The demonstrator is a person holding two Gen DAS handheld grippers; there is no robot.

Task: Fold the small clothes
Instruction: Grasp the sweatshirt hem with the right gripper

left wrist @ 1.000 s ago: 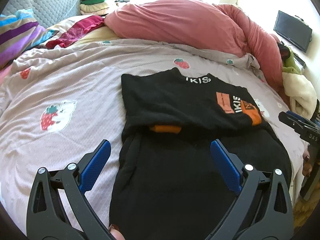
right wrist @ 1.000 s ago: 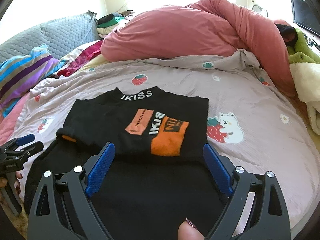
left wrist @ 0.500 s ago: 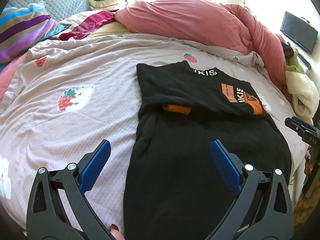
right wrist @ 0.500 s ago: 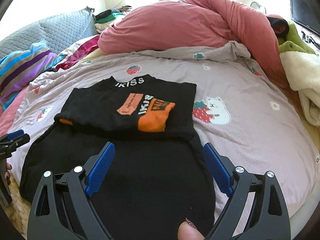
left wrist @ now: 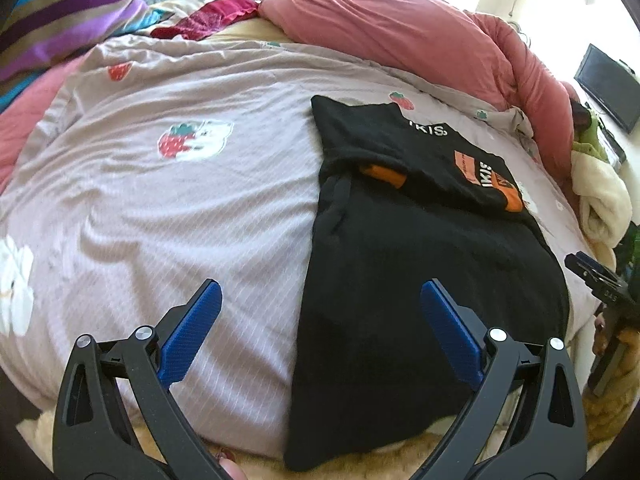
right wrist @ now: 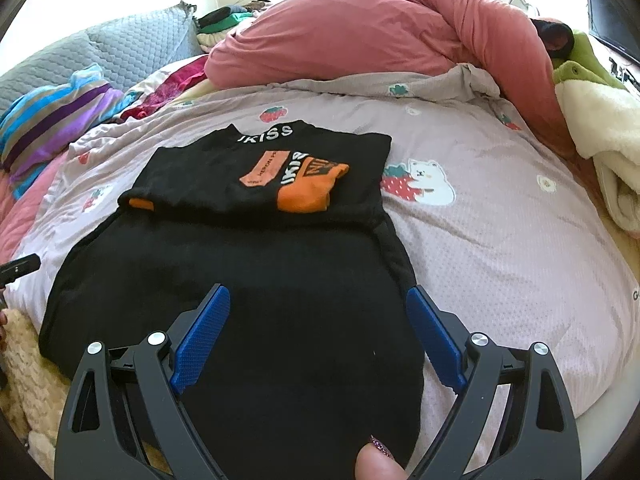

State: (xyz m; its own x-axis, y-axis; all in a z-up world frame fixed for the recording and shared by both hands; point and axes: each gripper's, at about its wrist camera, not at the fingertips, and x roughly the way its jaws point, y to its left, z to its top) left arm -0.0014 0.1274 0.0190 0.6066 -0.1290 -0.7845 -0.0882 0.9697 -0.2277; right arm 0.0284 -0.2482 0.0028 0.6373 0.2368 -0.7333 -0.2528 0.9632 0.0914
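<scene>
A black top point(left wrist: 420, 264) with orange patches and white "IKISS" lettering lies flat on the bed, sleeves folded in across its upper part; its hem hangs over the near bed edge. It also shows in the right wrist view point(right wrist: 248, 264). My left gripper point(left wrist: 320, 312) is open and empty, held above the top's left hem edge. My right gripper point(right wrist: 316, 316) is open and empty above the top's lower right part. The right gripper's tip shows at the far right of the left wrist view point(left wrist: 596, 276).
The bed has a mauve strawberry-print sheet point(left wrist: 168, 208). A pink duvet point(right wrist: 360, 36) is heaped at the back. A striped pillow point(left wrist: 68, 20) lies back left, and cream and green plush items point(right wrist: 600, 120) at the right. A fluffy rug point(right wrist: 24, 360) lies below the bed edge.
Both grippers have drawn back toward the near bed edge and stayed open. The left wrist view has swung left, so the top now sits to its right.
</scene>
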